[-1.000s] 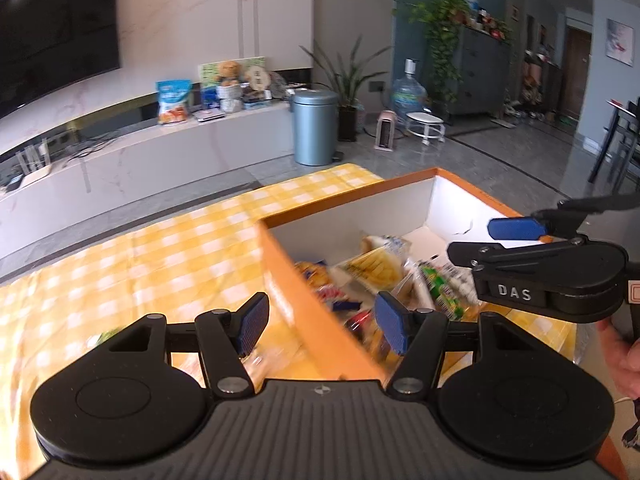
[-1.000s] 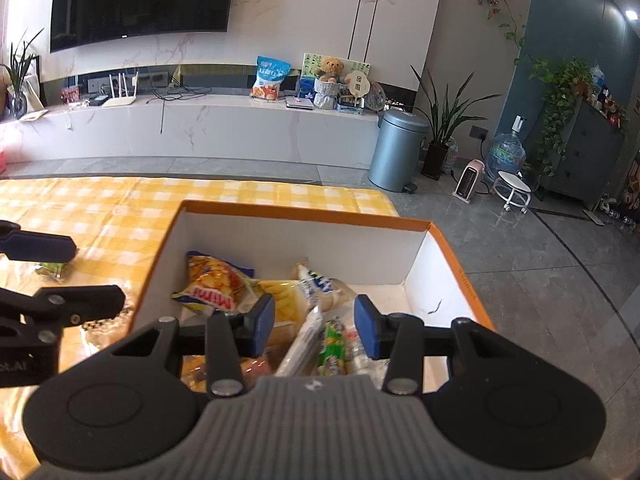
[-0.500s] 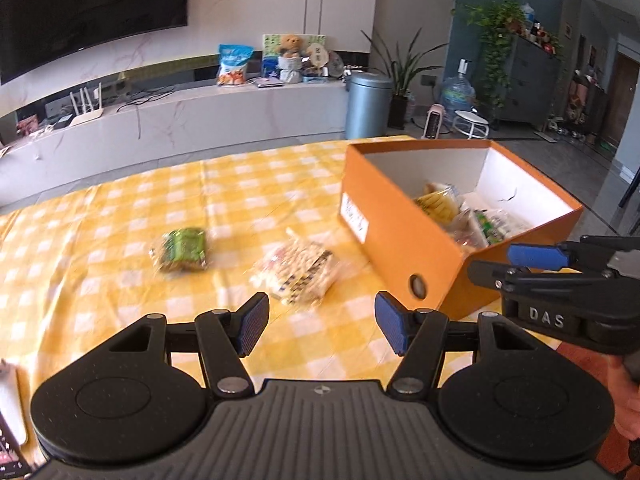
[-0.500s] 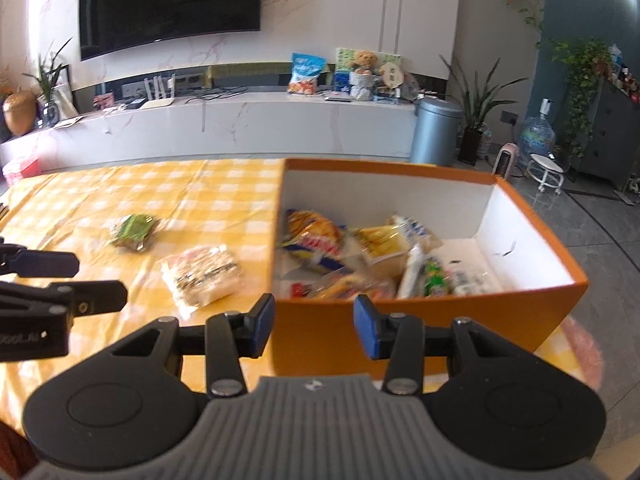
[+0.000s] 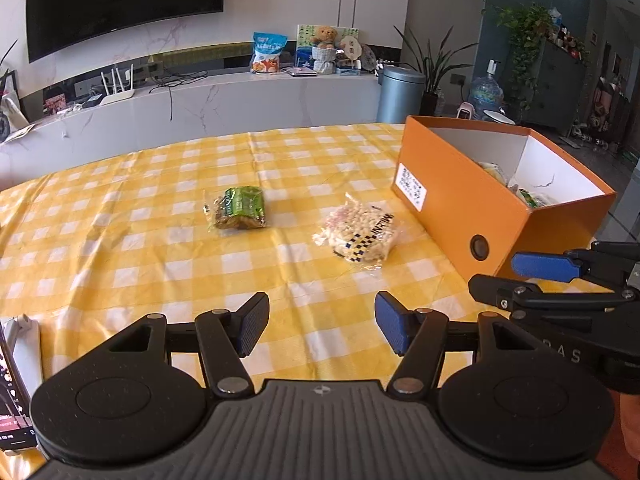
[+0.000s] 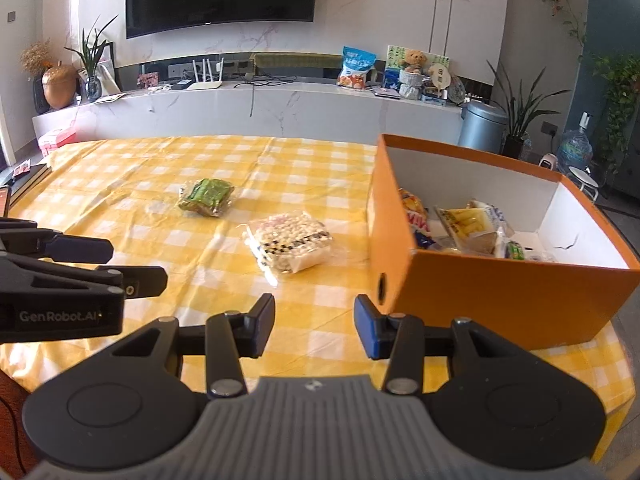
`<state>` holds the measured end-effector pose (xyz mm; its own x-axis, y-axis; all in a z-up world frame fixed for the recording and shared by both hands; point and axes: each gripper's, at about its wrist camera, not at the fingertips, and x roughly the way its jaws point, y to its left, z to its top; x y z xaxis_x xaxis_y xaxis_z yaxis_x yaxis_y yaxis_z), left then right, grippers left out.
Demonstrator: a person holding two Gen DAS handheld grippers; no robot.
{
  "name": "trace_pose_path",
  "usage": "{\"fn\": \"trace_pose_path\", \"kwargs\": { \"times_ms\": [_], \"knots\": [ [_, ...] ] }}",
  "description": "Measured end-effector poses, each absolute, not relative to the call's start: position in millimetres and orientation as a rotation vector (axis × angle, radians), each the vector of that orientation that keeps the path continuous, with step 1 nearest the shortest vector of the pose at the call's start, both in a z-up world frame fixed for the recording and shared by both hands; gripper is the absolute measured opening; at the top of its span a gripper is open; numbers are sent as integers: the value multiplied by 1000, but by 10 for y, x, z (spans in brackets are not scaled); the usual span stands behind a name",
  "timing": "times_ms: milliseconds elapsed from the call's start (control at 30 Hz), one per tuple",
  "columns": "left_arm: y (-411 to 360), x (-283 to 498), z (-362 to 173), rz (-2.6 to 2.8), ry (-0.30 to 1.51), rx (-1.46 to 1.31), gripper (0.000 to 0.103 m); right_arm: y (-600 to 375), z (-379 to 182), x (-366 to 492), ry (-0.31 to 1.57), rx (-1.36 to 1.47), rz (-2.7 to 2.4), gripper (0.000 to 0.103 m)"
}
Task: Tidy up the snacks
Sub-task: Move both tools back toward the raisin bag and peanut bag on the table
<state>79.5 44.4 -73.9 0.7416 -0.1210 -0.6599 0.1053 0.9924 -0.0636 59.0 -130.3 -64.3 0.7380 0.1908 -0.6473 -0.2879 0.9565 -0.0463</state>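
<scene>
While the left wrist camera catches only a sliver of the orange box's (image 5: pixel 472 204) contents, the right wrist camera looks straight down into it, showing several packets piled against the near wall: a yellow-and-red bag (image 6: pixel 414 212), a yellow snack pack (image 6: pixel 470 222) and a green-topped one (image 6: pixel 515 250) among them. Out on the yellow checked tablecloth (image 5: pixel 120 240), two snacks lie loose, well apart from each other: a green-wrapped packet (image 5: pixel 239 207) on the left, then a clear bag of pale puffed pieces (image 5: pixel 360 236) just beside the box. Nothing sits between either bag and the grippers. The left gripper (image 5: pixel 322 328) hovers low over the cloth, fingers spread wide, holding nothing. The right gripper (image 6: pixel 315 328) is likewise parted and empty, hanging by the box's near corner. A phone screen (image 5: pixel 12 392) peeks in at the left camera's far edge. One box, two loose packets, two grippers.
</scene>
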Motion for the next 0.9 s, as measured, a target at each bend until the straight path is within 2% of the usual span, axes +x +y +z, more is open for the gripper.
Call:
{"fn": "trace_pose_path", "kwargs": {
  "times_ms": [300, 367, 700, 900],
  "knots": [
    [648, 938, -865, -86, 741, -49, 72, -970, -750, 749, 724, -178, 299, 44],
    [679, 983, -894, -78, 747, -49, 72, -920, -784, 823, 735, -172, 292, 49],
    [812, 1258, -1031, -30, 766, -17, 71, -732, -922, 1229, 779, -119, 240, 53],
    [909, 1458, -1073, -21, 770, -8, 71, -687, -1066, 1611, 830, -41, 165, 66]
  ]
}}
